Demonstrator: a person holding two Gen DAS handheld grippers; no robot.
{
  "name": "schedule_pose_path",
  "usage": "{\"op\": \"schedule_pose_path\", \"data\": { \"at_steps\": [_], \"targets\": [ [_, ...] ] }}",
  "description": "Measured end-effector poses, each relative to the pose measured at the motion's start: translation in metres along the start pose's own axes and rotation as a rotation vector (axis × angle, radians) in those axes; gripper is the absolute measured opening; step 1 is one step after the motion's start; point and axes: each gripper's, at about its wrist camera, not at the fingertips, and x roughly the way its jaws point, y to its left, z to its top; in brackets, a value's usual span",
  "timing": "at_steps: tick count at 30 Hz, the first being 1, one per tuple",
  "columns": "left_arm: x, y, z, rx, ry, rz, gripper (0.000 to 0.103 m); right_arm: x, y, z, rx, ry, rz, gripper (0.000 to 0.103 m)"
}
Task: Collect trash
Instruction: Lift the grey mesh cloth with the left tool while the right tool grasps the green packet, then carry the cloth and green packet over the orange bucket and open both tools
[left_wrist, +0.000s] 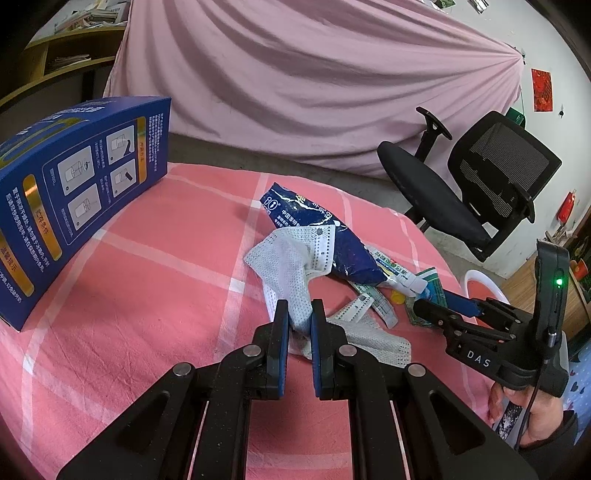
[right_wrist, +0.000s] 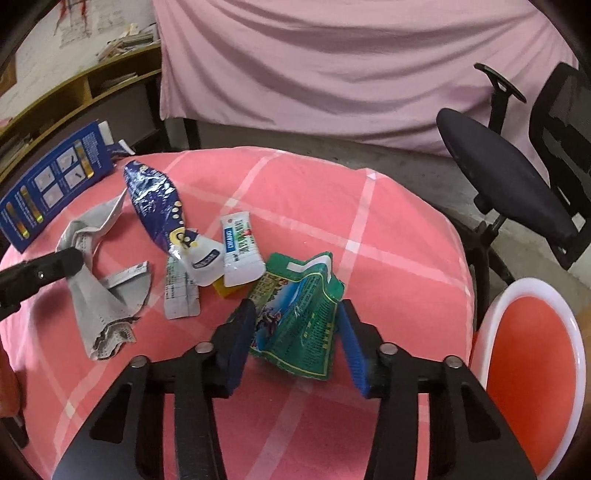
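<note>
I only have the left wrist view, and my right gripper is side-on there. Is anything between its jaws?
Observer: Yes. A crumpled green foil packet lies between the right gripper's blue pads. Whether they pinch it, I cannot tell.
Operator: Where could it go?
Observer: A round red thing with a white rim stands just right of the table. Bin or stool, unclear.
Operator: What lies nearest the packet?
Observer: A white sachet with a blue label, just beyond its far left corner.

Room behind the pink checked surface (right_wrist: 332, 192)

Big pink sheet (left_wrist: 314, 74) hung across the back, black office chair (left_wrist: 480, 184) on grey floor (left_wrist: 221, 147), wooden shelf (right_wrist: 74, 96) with papers at left, white wall (left_wrist: 546, 44) with red paper (left_wrist: 542, 90).
</note>
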Motion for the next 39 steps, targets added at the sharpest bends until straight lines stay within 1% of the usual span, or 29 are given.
{"op": "schedule_pose_path", "data": {
  "at_steps": [2, 3, 5, 7, 11, 13, 18, 20, 22, 25, 27, 30, 33, 35, 37, 39],
  "targets": [
    [0.000, 0.000, 0.000, 0.000, 0.000, 0.000, 0.008, 0.000, 0.005, 0.000, -0.015, 0.000, 0.004, 0.029],
    [0.000, 0.000, 0.000, 0.000, -0.001, 0.000, 0.008, -0.002, 0.007, 0.000, -0.024, -0.004, -0.001, 0.024],
    [-0.001, 0.000, 0.000, 0.000, -0.006, -0.002, 0.008, -0.003, 0.009, -0.001, -0.034, -0.010, -0.008, 0.021],
    [-0.005, 0.001, 0.001, -0.003, -0.028, -0.023, 0.008, -0.007, 0.012, -0.002, -0.042, -0.028, -0.021, 0.013],
    [-0.012, -0.005, -0.001, 0.035, -0.060, -0.043, 0.008, -0.014, 0.017, -0.006, -0.048, -0.050, -0.013, 0.010],
    [-0.013, -0.008, -0.001, 0.050, -0.068, -0.037, 0.008, -0.016, 0.019, -0.006, -0.054, -0.064, -0.020, 0.008],
    [-0.022, -0.012, -0.004, 0.062, -0.117, -0.029, 0.008, -0.029, 0.018, -0.009, -0.027, -0.123, -0.018, 0.007],
    [-0.028, -0.016, -0.007, 0.076, -0.148, -0.014, 0.008, -0.036, 0.016, -0.011, -0.014, -0.150, -0.018, 0.007],
    [-0.036, -0.023, -0.011, 0.102, -0.197, 0.008, 0.008, -0.043, 0.015, -0.013, -0.001, -0.190, -0.018, 0.007],
    [-0.048, -0.036, -0.019, 0.145, -0.274, 0.036, 0.008, -0.063, 0.012, -0.017, 0.017, -0.292, -0.015, 0.007],
    [-0.056, -0.044, -0.027, 0.163, -0.325, 0.045, 0.008, -0.079, 0.009, -0.023, 0.033, -0.377, -0.009, 0.007],
    [-0.064, -0.057, -0.037, 0.177, -0.384, 0.036, 0.008, -0.101, 0.005, -0.028, 0.048, -0.482, -0.008, 0.007],
    [-0.072, -0.074, -0.043, 0.210, -0.433, 0.026, 0.008, -0.127, 0.001, -0.034, 0.054, -0.609, -0.009, 0.007],
    [-0.078, -0.091, -0.045, 0.236, -0.475, 0.015, 0.008, -0.144, -0.001, -0.038, 0.055, -0.688, -0.027, 0.007],
    [-0.081, -0.109, -0.046, 0.264, -0.506, -0.001, 0.008, -0.161, -0.006, -0.042, 0.069, -0.771, -0.050, 0.007],
    [-0.086, -0.124, -0.044, 0.302, -0.527, -0.025, 0.008, -0.173, -0.014, -0.045, 0.089, -0.834, -0.067, 0.007]
  ]
}}
